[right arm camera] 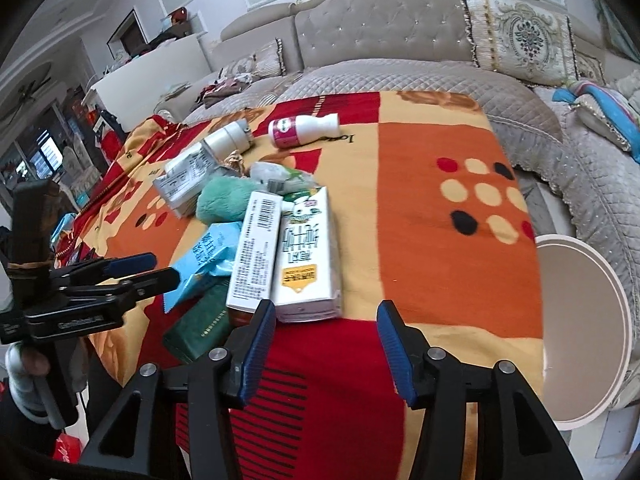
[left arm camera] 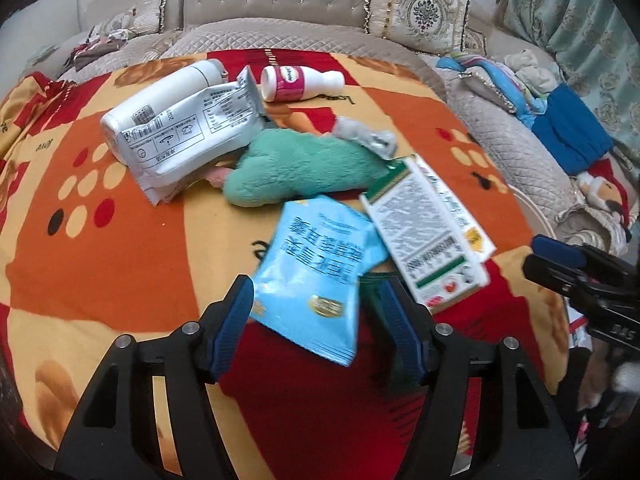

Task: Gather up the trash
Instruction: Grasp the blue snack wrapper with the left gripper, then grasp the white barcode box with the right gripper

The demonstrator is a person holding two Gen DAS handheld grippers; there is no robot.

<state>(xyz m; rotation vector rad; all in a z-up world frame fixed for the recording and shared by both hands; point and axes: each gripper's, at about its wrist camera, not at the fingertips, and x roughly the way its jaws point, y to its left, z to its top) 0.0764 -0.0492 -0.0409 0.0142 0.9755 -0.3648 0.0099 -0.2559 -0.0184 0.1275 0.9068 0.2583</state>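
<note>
Trash lies on an orange, red and cream blanket [left arm camera: 120,264]. A light blue snack bag [left arm camera: 316,268] lies between the open fingers of my left gripper [left arm camera: 316,312], over a dark green packet [right arm camera: 200,326]. A white milk carton [left arm camera: 428,232] lies right of it, also in the right wrist view [right arm camera: 304,256]. Farther back lie a teal plush cloth [left arm camera: 296,168], a grey-white pouch [left arm camera: 192,128], a white bottle [left arm camera: 160,100] and a pink-and-white bottle [left arm camera: 296,82]. My right gripper [right arm camera: 326,324] is open and empty, just in front of the carton.
A white round bin [right arm camera: 580,332] stands at the blanket's right edge. A quilted grey sofa [right arm camera: 400,76] with patterned cushions [left arm camera: 416,12] surrounds the blanket. Blue clothes [left arm camera: 568,132] lie on the sofa at right.
</note>
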